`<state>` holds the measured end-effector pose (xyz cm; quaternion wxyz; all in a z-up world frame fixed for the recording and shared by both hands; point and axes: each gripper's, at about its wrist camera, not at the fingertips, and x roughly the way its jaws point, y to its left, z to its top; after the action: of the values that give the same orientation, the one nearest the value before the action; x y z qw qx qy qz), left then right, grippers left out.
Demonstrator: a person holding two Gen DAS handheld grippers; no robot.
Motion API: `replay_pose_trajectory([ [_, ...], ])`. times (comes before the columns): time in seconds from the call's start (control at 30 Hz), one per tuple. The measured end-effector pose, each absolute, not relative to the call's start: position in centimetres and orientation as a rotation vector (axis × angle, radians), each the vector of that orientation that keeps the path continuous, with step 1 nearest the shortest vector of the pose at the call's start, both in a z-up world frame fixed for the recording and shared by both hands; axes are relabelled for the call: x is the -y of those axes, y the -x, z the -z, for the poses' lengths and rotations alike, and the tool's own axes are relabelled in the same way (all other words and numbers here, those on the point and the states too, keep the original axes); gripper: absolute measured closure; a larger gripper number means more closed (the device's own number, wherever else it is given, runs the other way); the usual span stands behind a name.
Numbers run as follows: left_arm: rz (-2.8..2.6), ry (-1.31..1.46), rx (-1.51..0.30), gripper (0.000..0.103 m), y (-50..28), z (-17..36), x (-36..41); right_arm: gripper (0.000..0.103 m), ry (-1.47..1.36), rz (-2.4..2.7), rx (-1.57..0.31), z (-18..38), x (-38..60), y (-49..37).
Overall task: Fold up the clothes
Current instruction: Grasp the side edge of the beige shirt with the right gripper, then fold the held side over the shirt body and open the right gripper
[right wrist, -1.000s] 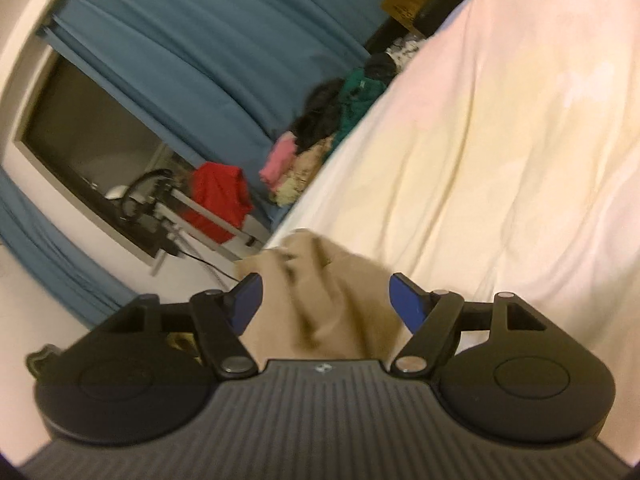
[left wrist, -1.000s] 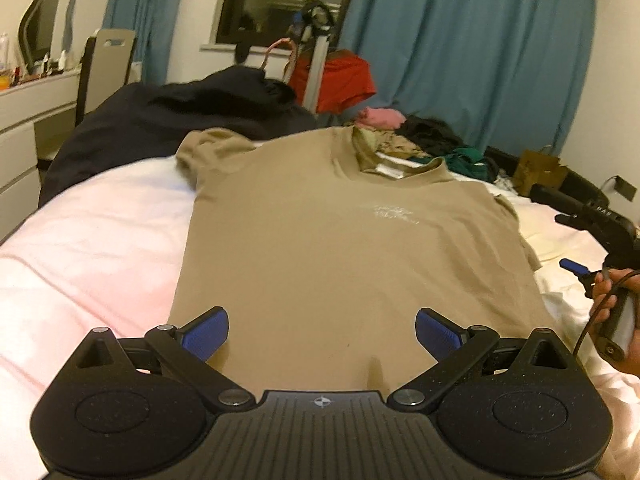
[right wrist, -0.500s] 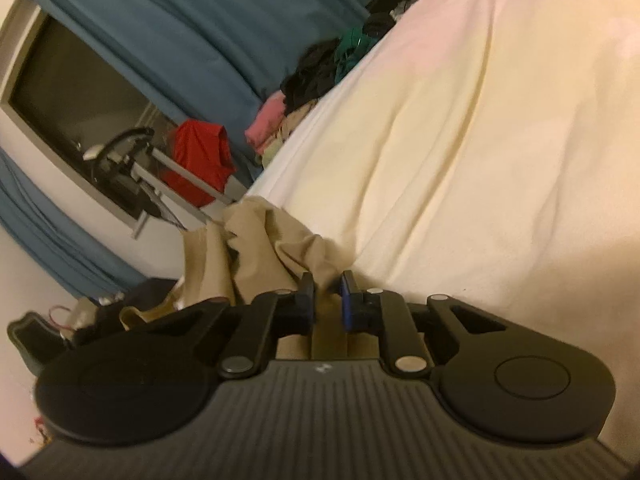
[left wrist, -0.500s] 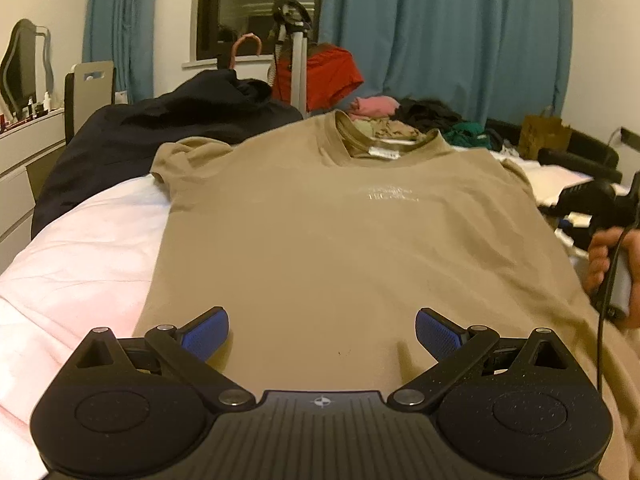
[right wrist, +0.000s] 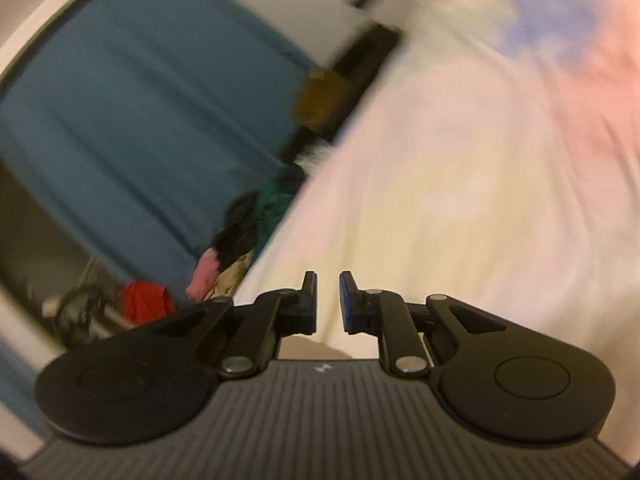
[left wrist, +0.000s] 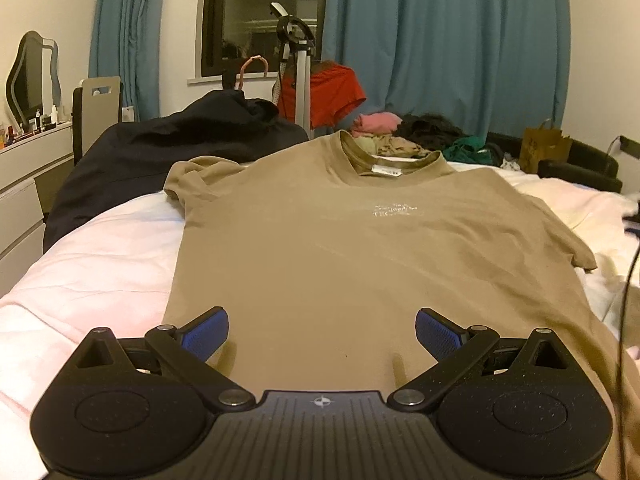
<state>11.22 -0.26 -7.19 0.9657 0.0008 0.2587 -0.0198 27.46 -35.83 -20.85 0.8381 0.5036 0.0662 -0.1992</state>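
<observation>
1. The T-shirt (left wrist: 360, 248) now lies flatter ahead of the left claw (left wrist: 322, 334) — its right sleeve, bunched a second ago, is spread out on the bed (left wrist: 92, 264).
2. The hand and the other claw that showed at the right edge of the left claw's view have gone from it.
3. The right claw (right wrist: 328, 302), clamped on tan cloth half a second ago, has a narrow gap between its fingers, with nothing between them.
4. Ahead of the right claw only pale bedding shows — the view is blurred.
</observation>
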Motion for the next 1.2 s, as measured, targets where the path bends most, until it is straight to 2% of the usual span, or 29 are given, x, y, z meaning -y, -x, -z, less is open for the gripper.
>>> replay_pose_trajectory([
  [0.03,0.042,0.004,-0.52,0.002,-11.1,7.1,0.2,0.075,-1.11,0.385,-0.149,21.1,35.8,-27.3],
  [0.07,0.044,0.009,-0.517,0.002,-11.0,7.0,0.1,0.049,-1.154,0.348,-0.158,21.4,35.8,-27.2],
  [0.1,0.046,0.015,-0.516,0.002,-11.0,6.8,0.1,0.032,-1.198,0.311,-0.166,21.7,35.8,-27.1],
  [0.13,0.049,0.02,-0.514,0.002,-10.9,6.7,0.0,0.006,-1.241,0.273,-0.175,22.0,35.8,-26.9],
  [0.23,0.057,0.036,-0.518,0.002,-10.8,6.5,0.0,0.009,-1.356,0.154,-0.226,22.7,35.6,-27.0],
  [0.3,0.06,0.05,-0.521,0.002,-10.7,6.5,-0.1,0.007,-1.353,0.151,-0.33,22.8,35.2,-27.5],
  [0.47,0.061,0.072,-0.532,0.002,-11.1,6.6,-0.1,0.007,-1.304,0.153,-0.404,24.7,34.6,-29.2],
  [0.8,0.079,0.12,-0.563,0.002,-12.7,7.5,-0.2,0.008,-1.31,0.029,-0.17,27.8,34.7,-32.0],
  [0.87,0.082,0.135,-0.566,0.002,-13.1,7.7,-0.3,0.027,-1.254,0.031,-0.136,27.4,34.6,-32.4],
  [0.9,0.083,0.143,-0.567,0.002,-13.3,7.7,-0.3,0.03,-1.216,0.03,-0.146,27.1,34.5,-33.0],
  [0.93,0.084,0.15,-0.568,0.002,-13.5,7.8,-0.3,0.033,-1.179,0.03,-0.163,26.9,34.2,-33.7],
  [1.13,0.106,0.179,-0.553,0.002,-14.2,7.8,0.0,0.034,-0.957,0.056,-0.265,24.1,33.6,-38.1],
  [1.2,0.116,0.179,-0.549,0.002,-14.3,7.9,0.1,0.043,-0.911,0.068,-0.316,23.3,33.2,-40.0],
])
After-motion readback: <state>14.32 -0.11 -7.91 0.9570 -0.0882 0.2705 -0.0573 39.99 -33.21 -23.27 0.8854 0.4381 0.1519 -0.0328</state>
